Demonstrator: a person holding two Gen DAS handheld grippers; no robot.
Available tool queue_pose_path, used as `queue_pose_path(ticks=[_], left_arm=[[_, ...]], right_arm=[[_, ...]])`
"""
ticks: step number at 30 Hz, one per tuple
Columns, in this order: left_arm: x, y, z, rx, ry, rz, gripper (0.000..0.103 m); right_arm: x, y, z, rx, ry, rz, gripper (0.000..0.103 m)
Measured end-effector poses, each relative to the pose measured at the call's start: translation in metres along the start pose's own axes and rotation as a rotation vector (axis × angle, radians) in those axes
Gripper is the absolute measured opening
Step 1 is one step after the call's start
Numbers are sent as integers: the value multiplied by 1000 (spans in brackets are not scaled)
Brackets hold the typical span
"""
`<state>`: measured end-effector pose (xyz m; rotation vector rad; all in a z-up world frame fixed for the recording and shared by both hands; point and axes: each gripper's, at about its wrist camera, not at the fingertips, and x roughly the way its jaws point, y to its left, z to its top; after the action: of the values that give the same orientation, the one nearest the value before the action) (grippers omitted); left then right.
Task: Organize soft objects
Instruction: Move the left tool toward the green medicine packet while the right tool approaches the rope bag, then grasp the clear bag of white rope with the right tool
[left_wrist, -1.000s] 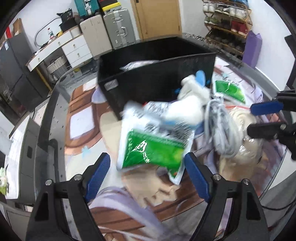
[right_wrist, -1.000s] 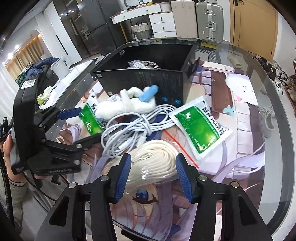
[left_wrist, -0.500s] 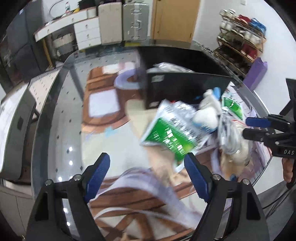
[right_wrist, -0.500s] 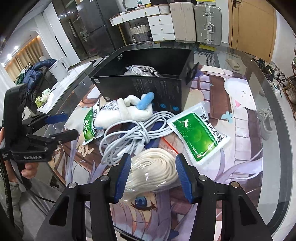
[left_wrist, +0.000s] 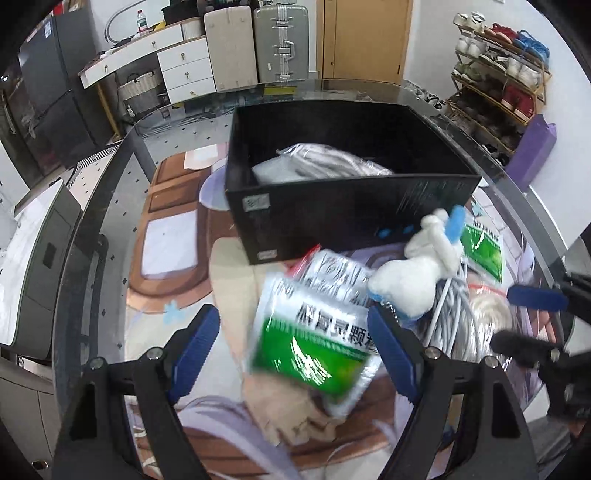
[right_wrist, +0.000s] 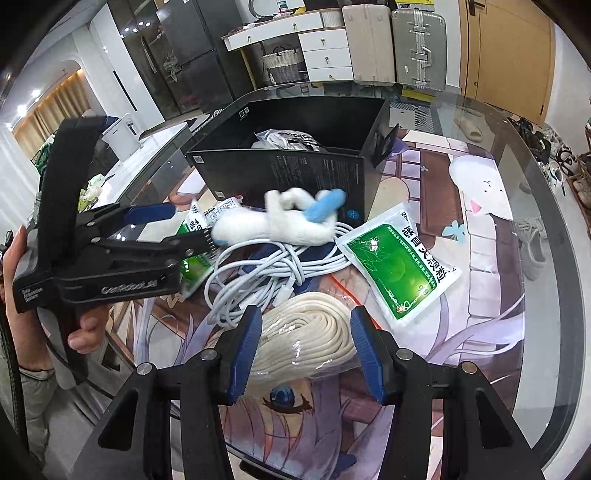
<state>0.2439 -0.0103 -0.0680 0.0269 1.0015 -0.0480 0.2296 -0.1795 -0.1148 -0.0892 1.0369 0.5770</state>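
A black box (left_wrist: 351, 206) (right_wrist: 295, 173) stands on the glass table and holds bagged grey items (left_wrist: 325, 164). In front of it lie a green-and-silver sachet (left_wrist: 317, 339), a white plush toy with a blue part (left_wrist: 417, 273) (right_wrist: 280, 221), a coiled white cable (right_wrist: 273, 273), a second green sachet (right_wrist: 402, 262) and a bagged cream rope coil (right_wrist: 314, 332). My left gripper (left_wrist: 295, 347) is open, its fingers either side of the near sachet. My right gripper (right_wrist: 303, 350) is open over the rope coil.
The table carries a printed anime mat (right_wrist: 480, 221) and has a curved glass edge (left_wrist: 85, 240). Suitcases (left_wrist: 280, 40), white drawers (left_wrist: 184, 62) and a shoe rack (left_wrist: 498, 85) stand beyond it.
My left gripper swung away to the left, then came back toward the near sachet and the box. The plush toy shifted a little. My right gripper stayed over the rope coil.
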Motion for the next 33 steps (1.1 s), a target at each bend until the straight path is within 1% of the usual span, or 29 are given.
queue_pose_path(ticks=[3,5,7,9,11,13,16,19,22,25,29,33], left_arm=[[3,-1,1,-2,-1,9,83],[4,0,1,-6,3,1,83],[7,1,1,1,23,-19,83],[7,3,-6,4,47,-55,83],[5,5,-15,37,63,-78,83],[4,2,-24,88,76,-53,81],[-3,7,-35,121,85,-58,81],[-10,21,-42,114,99,-69,82],[-12,35,-50,108,104,-57,82],[-15,42,-55,88,120,-80,82],[-25,44,-59,67,115,-120,82],[-35,46,-62,30,118,-157,82]], right_arm=[[0,-2,-2,2,4,-3,51],[0,-2,-2,5,5,-3,51],[0,-1,-2,2,4,-3,51],[1,-1,-2,0,7,-3,51],[1,-1,-2,0,8,-4,51],[2,-1,-2,-1,9,-5,51],[4,2,-1,-7,14,-3,51],[6,4,-1,-15,21,-1,51],[8,3,-1,-6,29,-5,51],[6,0,1,22,22,8,51],[-4,-9,1,84,20,44,51],[-16,-17,-5,115,31,108,51]])
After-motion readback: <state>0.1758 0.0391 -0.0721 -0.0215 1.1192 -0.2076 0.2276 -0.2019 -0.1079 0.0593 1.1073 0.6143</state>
